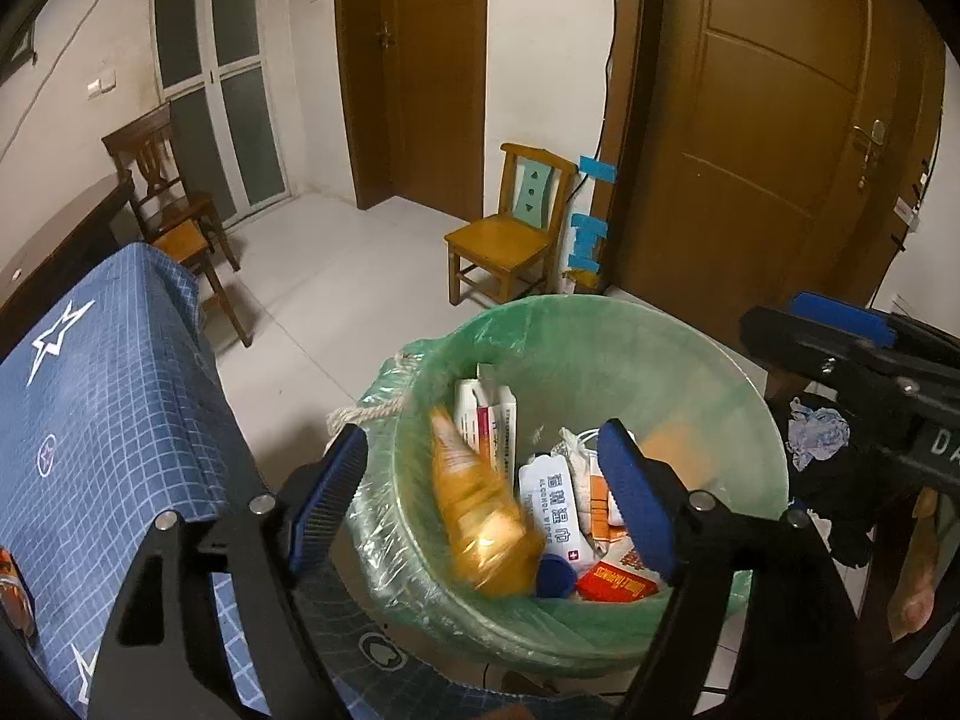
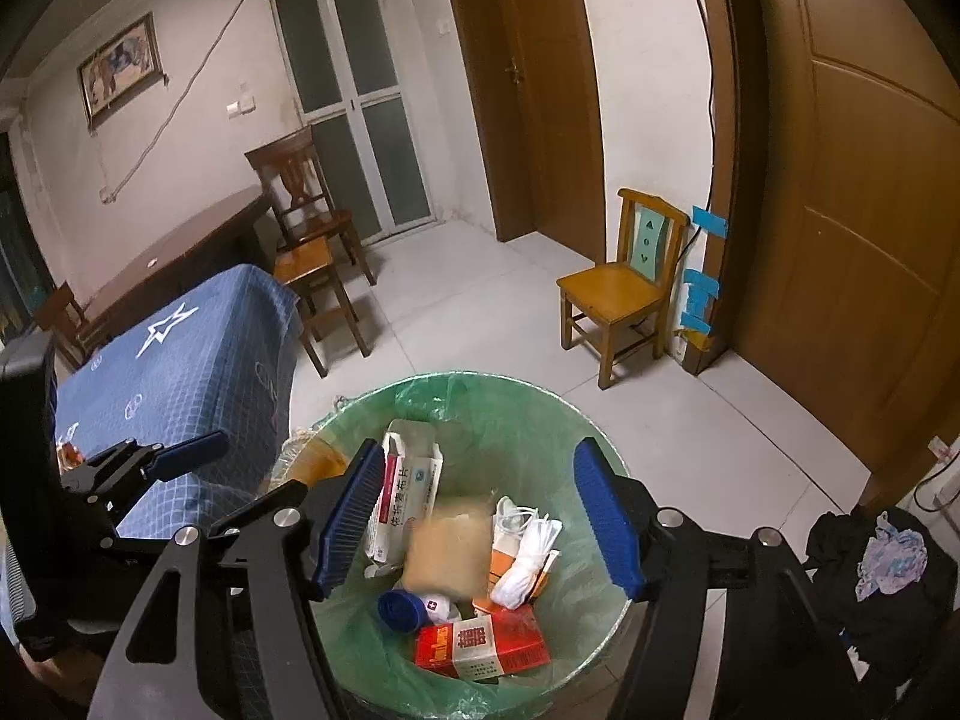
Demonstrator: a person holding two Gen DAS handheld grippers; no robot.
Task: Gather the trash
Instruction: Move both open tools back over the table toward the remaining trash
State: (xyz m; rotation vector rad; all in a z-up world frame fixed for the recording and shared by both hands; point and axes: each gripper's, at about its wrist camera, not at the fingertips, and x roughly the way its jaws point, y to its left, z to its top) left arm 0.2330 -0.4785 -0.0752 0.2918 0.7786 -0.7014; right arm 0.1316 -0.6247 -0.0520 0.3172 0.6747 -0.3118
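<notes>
1. Left wrist view: the bench, under a blue star-print cloth, fills the left side; an orange-and-black thing lies at its near edge, cut off by the frame, perhaps trash not yet collected.
2. The bin, lined with a green bag, stands on the floor just beside the bench and holds most of what shows.
3. The left tongs hang over the bin, jaws wide apart and empty.
4. The right tongs do likewise, parted with nothing between the pads.
5. A blurred orange bottle lies below the left tongs, apparently dropping in.
6. A blurred tan packet sits under the right tongs.
7. Already in: a white box, a red carton, a wipes pack, a blue cap.
</notes>
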